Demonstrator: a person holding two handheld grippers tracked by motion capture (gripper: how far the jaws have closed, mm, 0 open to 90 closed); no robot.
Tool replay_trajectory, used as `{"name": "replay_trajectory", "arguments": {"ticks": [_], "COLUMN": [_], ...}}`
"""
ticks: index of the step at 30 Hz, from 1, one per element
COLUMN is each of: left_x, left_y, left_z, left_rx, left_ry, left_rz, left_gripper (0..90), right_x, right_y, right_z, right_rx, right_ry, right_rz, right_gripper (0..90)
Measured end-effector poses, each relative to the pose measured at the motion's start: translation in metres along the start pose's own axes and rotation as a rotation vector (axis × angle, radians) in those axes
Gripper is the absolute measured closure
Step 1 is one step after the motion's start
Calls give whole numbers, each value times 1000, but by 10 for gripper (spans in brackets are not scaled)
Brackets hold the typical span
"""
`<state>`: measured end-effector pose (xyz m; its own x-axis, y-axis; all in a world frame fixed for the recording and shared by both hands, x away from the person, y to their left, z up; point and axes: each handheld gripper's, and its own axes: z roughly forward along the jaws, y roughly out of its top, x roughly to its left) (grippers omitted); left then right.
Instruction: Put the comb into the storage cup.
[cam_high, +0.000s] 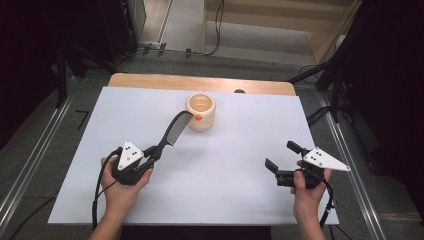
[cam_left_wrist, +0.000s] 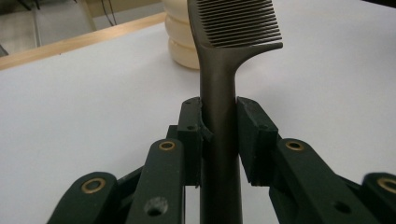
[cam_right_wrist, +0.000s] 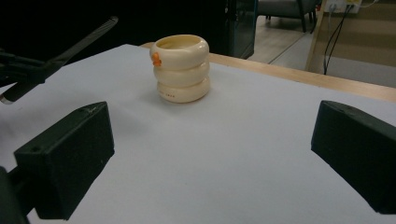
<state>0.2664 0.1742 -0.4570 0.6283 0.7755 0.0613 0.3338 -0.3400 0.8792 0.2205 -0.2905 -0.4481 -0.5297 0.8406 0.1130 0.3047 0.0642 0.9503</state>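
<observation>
A dark comb (cam_high: 172, 131) is held by its handle in my left gripper (cam_high: 151, 154), which is shut on it; its toothed head points up and right toward a cream ribbed cup (cam_high: 200, 111). In the left gripper view the pads clamp the comb's handle (cam_left_wrist: 218, 121) and the teeth stand in front of the cup (cam_left_wrist: 180, 37). My right gripper (cam_high: 282, 159) hovers open over the right side of the white sheet, with nothing between its jaws. In the right gripper view the cup (cam_right_wrist: 181, 69), with a small orange mark on its rim, stands ahead, and the comb (cam_right_wrist: 70, 46) shows at the far left.
The white sheet (cam_high: 220, 170) covers a wooden table whose bare edge (cam_high: 150, 80) runs along the back. Black stands and cables surround the table on the floor. The cup is the one thing standing on the sheet.
</observation>
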Motion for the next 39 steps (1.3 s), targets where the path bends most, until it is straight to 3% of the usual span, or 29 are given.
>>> {"name": "replay_trajectory", "arguments": {"ticks": [13, 23, 39], "left_x": [-16, -31, -46], "left_y": [5, 9, 10], "left_z": [6, 11, 17], "left_rx": [-57, -96, -118], "left_ry": [9, -15, -35], "left_rz": [14, 24, 36], "left_gripper": [723, 723, 723], "right_x": [17, 33, 54], "right_y": [19, 30, 42], "right_z": [23, 42, 67], "right_rx": [-14, -30, -42], "right_ry": [55, 86, 137], "right_rz": [2, 39, 88], "right_gripper": [0, 0, 0]}}
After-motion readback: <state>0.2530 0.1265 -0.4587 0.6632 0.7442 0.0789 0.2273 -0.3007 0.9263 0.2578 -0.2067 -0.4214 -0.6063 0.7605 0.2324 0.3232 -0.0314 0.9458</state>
